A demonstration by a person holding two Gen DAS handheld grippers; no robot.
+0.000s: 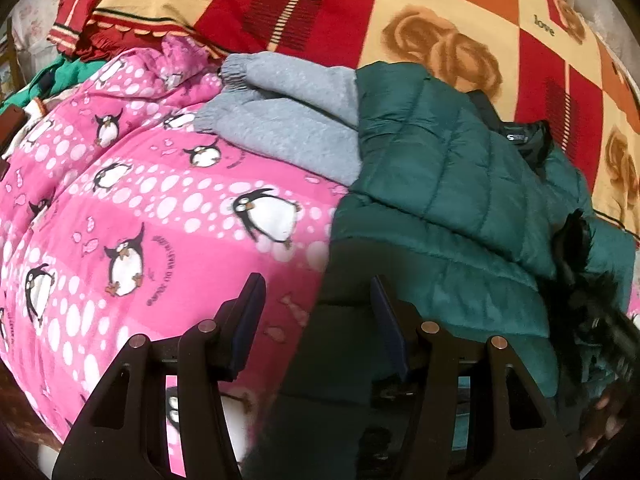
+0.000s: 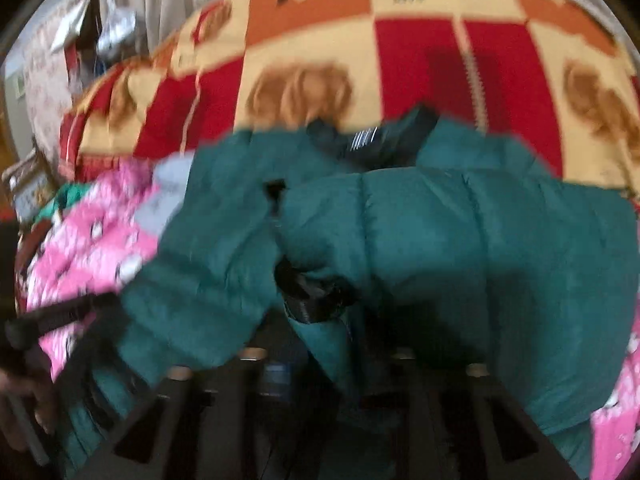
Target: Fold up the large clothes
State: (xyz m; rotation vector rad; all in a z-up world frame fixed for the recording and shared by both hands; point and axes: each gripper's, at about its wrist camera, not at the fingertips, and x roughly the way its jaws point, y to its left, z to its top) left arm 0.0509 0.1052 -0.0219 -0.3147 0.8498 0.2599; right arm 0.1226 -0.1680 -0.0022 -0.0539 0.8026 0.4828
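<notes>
A dark teal puffer jacket (image 1: 440, 184) with black fur trim (image 1: 580, 280) lies bunched on the bed, its black collar label (image 1: 520, 136) facing up. My left gripper (image 1: 316, 300) hovers open at the jacket's left edge. The shadowed hem touches its right finger, and pink blanket shows beside its left finger. The right wrist view is blurred. There the jacket (image 2: 440, 240) fills the middle. My right gripper (image 2: 328, 360) sits low under it, open. A fold of teal fabric hangs loosely between its parted fingers.
A pink penguin blanket (image 1: 160, 200) covers the left side, with a grey fleece garment (image 1: 288, 120) on it beside the jacket. A red, orange and cream checked blanket (image 1: 400, 20) lies behind. A green cloth (image 1: 68, 76) sits far left. A hand (image 2: 16, 420) shows at the left edge.
</notes>
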